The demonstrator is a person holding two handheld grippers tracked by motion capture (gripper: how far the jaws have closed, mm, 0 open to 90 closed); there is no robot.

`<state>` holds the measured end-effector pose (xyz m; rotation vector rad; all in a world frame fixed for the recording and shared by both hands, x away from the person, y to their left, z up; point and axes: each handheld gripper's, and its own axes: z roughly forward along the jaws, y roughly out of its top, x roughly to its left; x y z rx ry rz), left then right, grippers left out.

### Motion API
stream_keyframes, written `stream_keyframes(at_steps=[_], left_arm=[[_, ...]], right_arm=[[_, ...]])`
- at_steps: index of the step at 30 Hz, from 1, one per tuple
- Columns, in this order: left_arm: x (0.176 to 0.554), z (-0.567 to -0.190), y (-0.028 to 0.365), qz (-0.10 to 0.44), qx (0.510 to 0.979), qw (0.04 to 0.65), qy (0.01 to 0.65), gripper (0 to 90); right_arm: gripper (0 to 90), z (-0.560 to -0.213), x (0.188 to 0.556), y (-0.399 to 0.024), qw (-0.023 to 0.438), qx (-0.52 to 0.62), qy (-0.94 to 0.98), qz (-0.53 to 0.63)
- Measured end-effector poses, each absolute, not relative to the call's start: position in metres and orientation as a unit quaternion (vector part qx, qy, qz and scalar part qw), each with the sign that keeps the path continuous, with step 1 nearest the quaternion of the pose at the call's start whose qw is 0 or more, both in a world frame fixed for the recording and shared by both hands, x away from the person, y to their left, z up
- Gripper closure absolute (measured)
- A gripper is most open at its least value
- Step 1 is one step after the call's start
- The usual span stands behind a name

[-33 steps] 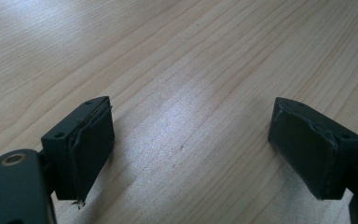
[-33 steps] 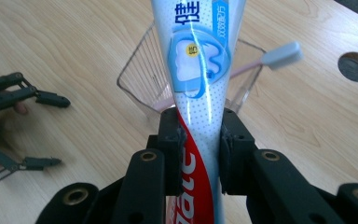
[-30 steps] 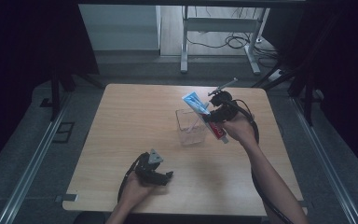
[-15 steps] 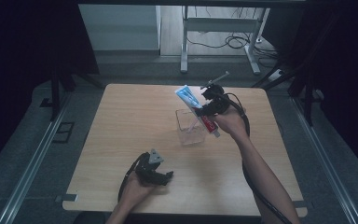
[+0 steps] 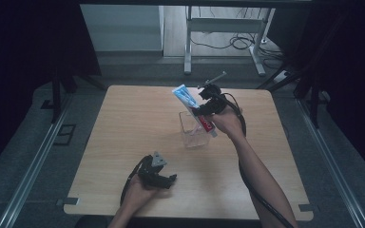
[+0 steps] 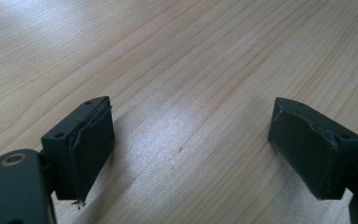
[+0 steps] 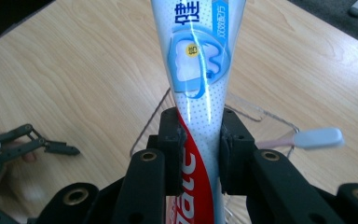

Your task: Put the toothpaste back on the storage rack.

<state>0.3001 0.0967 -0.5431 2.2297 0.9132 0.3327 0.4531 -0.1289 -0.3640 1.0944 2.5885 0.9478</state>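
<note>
My right tool (image 7: 199, 156) pinches the blue, white and red toothpaste tube (image 7: 196, 79) between its pads, above the clear plastic box (image 5: 193, 129) just beneath it. I judge lowering comes next. A pink toothbrush (image 7: 318, 138) lies beside. Farther off, my left tool (image 5: 160, 174) rests spread on the wooden desk (image 5: 123, 123).

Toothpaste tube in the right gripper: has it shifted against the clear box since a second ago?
Yes. The red, white and blue toothpaste tube, clamped in the right gripper, has drifted left, now overlapping the clear plastic box.
</note>
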Motion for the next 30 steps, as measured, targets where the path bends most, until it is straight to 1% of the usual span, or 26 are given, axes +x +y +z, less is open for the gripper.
stream_keyframes(at_steps=[16, 30], left_arm=[[0.3, -0.543, 0.097, 0.128, 0.859, 0.348, 0.352, 14.4], [0.3, -0.543, 0.097, 0.128, 0.86, 0.348, 0.352, 14.4]], right_arm=[[73.3, -0.368, 0.47, -0.105, 0.093, 0.36, 0.864, 0.339], [73.2, -0.378, 0.473, -0.093, 0.103, 0.353, 0.862, 0.35]])
